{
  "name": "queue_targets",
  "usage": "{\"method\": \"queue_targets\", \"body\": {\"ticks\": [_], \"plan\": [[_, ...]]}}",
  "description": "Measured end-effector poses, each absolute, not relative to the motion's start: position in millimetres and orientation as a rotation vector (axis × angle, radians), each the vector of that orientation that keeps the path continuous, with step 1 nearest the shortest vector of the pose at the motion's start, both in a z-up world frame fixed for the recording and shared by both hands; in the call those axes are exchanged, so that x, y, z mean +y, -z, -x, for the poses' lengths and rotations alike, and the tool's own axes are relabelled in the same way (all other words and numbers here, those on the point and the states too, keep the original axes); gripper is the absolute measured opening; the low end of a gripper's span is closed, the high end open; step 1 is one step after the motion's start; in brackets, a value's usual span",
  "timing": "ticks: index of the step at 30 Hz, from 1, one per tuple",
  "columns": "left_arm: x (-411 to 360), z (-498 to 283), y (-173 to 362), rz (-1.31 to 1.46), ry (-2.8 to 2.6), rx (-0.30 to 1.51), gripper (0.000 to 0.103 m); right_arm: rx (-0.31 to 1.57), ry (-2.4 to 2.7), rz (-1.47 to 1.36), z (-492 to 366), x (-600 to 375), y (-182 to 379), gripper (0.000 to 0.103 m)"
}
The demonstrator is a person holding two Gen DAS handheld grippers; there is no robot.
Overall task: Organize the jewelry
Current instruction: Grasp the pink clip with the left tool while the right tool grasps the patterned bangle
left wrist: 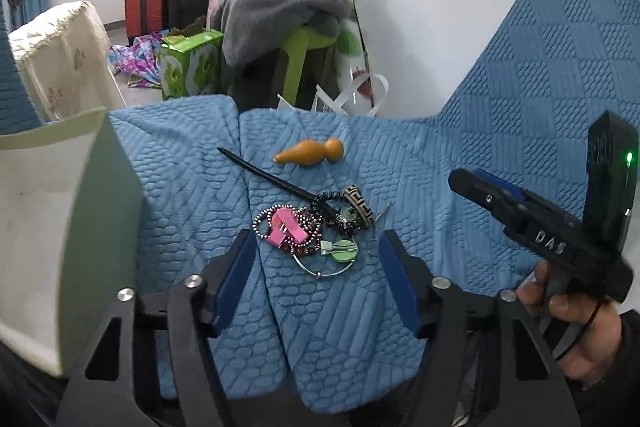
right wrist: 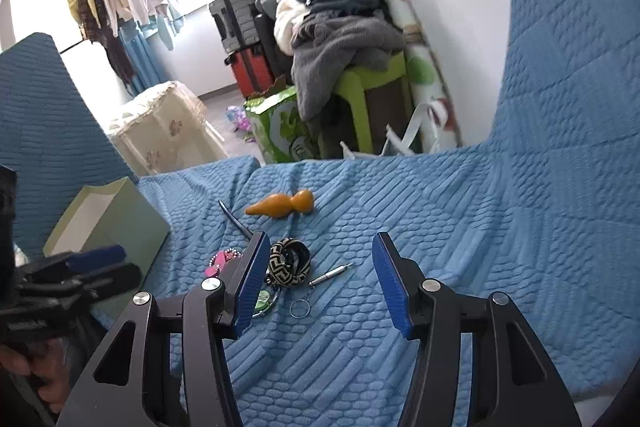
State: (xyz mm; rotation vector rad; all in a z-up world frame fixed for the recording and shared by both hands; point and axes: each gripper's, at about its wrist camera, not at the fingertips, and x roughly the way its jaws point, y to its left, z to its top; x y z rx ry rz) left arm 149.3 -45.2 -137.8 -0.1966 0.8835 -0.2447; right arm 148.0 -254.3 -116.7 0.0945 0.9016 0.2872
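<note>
Blue quilted sofa cover (left wrist: pixel 400 155) carries tangled jewelry (left wrist: pixel 312 227) beside a pale green box (right wrist: pixel 120 223); left tool (left wrist: pixel 318 275) and right tool (right wrist: pixel 320 283) both gape apart, empty.

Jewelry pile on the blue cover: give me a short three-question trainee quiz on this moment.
1. True or false: the left tongs grip the pink hair clip.
2. What lies apart from the pile, farther from the tongs? A) orange gourd B) a spoon C) a watch
3. Fill in: the pale green box stands to the ___ of the pile.

Key: 1 false, both the left and the right tongs are open and empty; 2 A; 3 left.
</note>
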Motion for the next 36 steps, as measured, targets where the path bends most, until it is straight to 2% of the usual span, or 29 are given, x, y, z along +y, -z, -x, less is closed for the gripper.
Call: {"method": "queue_targets", "body": {"ticks": [2,7,11,18,22,24,28,36], "plan": [[-46.7,-157.2,149.1,0.197,0.249,0.901,0.053,0.947,-0.331,-0.145,-157.1,-253.9,128.1,0.051],[-40.6,-179.2,178.6,0.237,0.258,0.953,0.045,1.052,-0.417,-0.173,-174.4,-239.2,154.7,0.033],[-38.4,-187.8,192.6,0.233,0.259,0.977,0.039,1.082,-0.464,-0.130,-179.8,-223.3,166.3,0.028],[-35.8,-195.6,197.8,0.229,0.270,0.968,0.037,1.128,-0.484,-0.086,-186.6,-210.1,183.9,0.023],[-35.2,-203.8,199.4,0.235,0.283,0.964,0.037,1.146,-0.485,-0.096,-188.5,-209.8,189.8,0.014],[-36.3,-207.1,201.4,0.229,0.290,0.968,0.033,1.149,-0.481,-0.108,-188.5,-210.9,189.9,0.010],[-36.0,-213.4,208.1,0.236,0.293,0.985,0.027,1.130,-0.481,-0.117,-184.4,-211.5,182.9,0.009],[-28.9,-210.8,206.8,0.266,0.299,0.989,0.024,1.092,-0.418,-0.021,-174.3,-203.5,172.2,0.008]]}}
